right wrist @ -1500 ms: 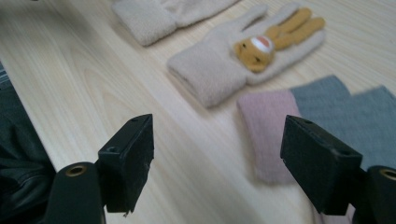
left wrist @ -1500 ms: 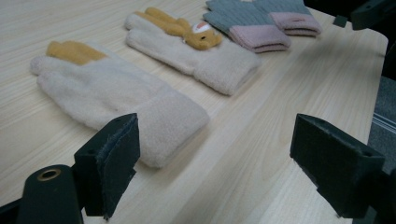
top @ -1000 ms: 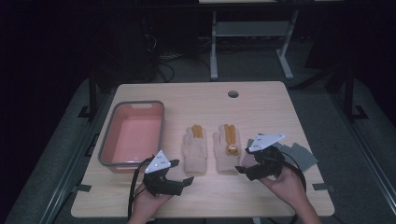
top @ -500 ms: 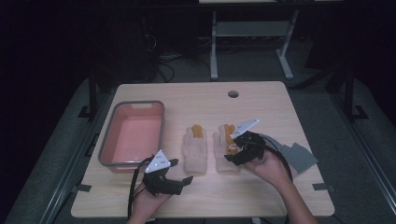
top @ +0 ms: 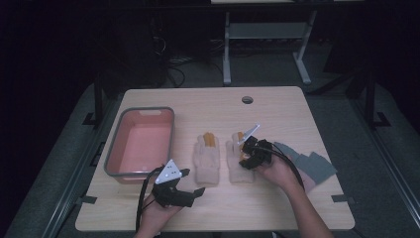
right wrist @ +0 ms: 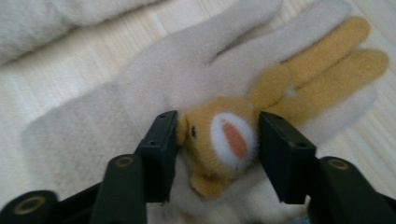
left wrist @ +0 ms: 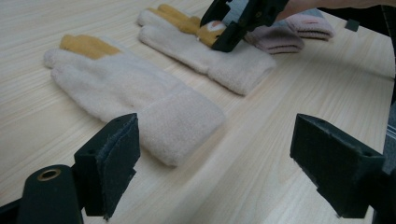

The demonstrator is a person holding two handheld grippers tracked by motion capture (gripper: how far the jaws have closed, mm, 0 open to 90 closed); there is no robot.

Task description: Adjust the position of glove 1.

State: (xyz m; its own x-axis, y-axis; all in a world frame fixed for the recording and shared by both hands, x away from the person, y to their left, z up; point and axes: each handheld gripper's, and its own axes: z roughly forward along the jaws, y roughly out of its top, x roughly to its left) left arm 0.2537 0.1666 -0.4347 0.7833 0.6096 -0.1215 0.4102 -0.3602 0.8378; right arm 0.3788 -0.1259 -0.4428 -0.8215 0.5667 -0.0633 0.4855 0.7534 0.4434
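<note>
grey glove (top: 311, 163) partly hidden behind right hand (top: 278, 171)

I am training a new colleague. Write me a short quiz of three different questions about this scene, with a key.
1. True or false: the left gripper is shut on a glove.
2. The pink bin lies on which side of the cream gloves: A left, B right?
3. Which part of the right cream glove sits between the right gripper jaws?

Key: 1 false, it is open. 2 A. 3 the tan animal face.
</note>
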